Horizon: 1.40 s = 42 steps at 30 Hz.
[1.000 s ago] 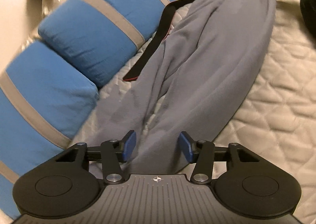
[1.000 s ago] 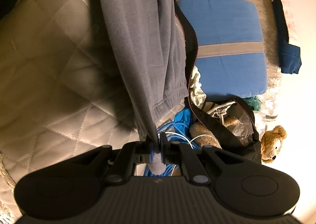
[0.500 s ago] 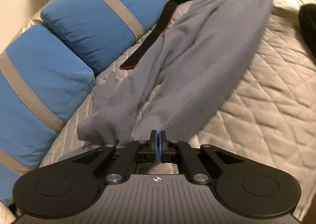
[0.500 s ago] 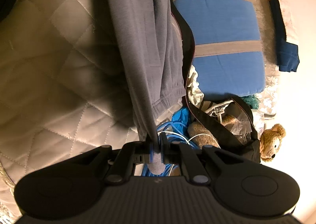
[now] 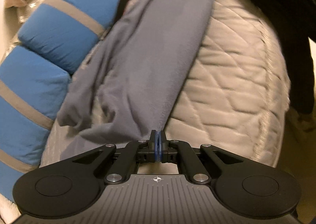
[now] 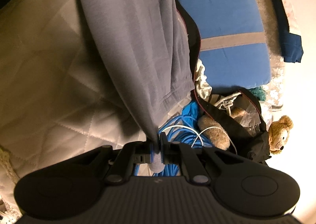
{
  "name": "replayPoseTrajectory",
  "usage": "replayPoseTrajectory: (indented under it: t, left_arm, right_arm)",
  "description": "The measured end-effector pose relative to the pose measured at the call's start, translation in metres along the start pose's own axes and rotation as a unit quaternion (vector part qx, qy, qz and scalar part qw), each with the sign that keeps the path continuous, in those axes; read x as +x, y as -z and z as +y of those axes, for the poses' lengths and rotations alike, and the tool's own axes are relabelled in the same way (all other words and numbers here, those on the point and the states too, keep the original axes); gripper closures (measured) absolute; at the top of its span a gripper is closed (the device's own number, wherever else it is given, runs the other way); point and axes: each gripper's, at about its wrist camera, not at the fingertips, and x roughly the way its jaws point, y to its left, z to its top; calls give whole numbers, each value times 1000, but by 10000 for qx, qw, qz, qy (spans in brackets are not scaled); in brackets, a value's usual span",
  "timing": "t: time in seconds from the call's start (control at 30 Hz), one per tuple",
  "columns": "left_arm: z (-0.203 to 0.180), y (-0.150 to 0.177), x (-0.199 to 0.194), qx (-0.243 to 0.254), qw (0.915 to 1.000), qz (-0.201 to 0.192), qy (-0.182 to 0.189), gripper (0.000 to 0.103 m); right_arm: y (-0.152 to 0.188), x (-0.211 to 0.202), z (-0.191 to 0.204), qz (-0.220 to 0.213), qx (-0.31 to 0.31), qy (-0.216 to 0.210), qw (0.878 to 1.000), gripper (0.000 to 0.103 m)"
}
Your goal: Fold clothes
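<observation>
On the bed (image 5: 233, 78), both grippers, left (image 5: 158, 141) and right (image 6: 157, 145), jaws clenched on grey trousers (image 5: 150, 50); next, fold ends together.

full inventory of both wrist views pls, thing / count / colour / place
grey garment: 1, grey, stretched along the bed, one end in each gripper
quilted bedspread: 1, cream, under the garment
pillows: 2, blue with grey stripes, along the garment's far side
black strap: 1, black with red edge, between garment and pillow
cable coil: 1, blue, beyond the right gripper's tips
black bag: 1, black, open, beside the cable
teddy bear: 1, brown, beside the bag
navy cloth: 1, dark blue, past the pillow
dark item: 1, blackish, left view's top right, blurred
left gripper: 1, black, shut on the garment's edge
right gripper: 1, black, shut on the garment
</observation>
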Motion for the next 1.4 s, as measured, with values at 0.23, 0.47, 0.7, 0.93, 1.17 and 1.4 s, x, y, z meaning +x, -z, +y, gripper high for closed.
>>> replayPoseTrajectory:
  t: [0.23,0.47,0.7,0.93,1.17,1.4]
  left_arm:
    - [0,1,-7,48,10000,40,-36,102]
    - [3,-1,-9,34,9998,190,-39,102]
    - [33,12,-27,-563,9982,46,-199,99]
    - [59,11,-34,-1238,9901,-199,-624,90]
    - [77,12,-29,-1819,9753,-262,-1225,38]
    - [119,42,-23,-3170,9371,-16,-1464,35]
  right_arm:
    - [0,1,5,96,11,-93,9999,86]
    - [-2,3,13,227,-127,-213,9994,85]
    - [2,-7,1,253,155,-283,9992,20]
    - [-21,-46,-39,-272,976,-365,9942,1]
    - [-93,-94,-64,-1205,1537,-347,9801,0]
    - [-179,-140,-46,-2376,1769,-736,9523,0]
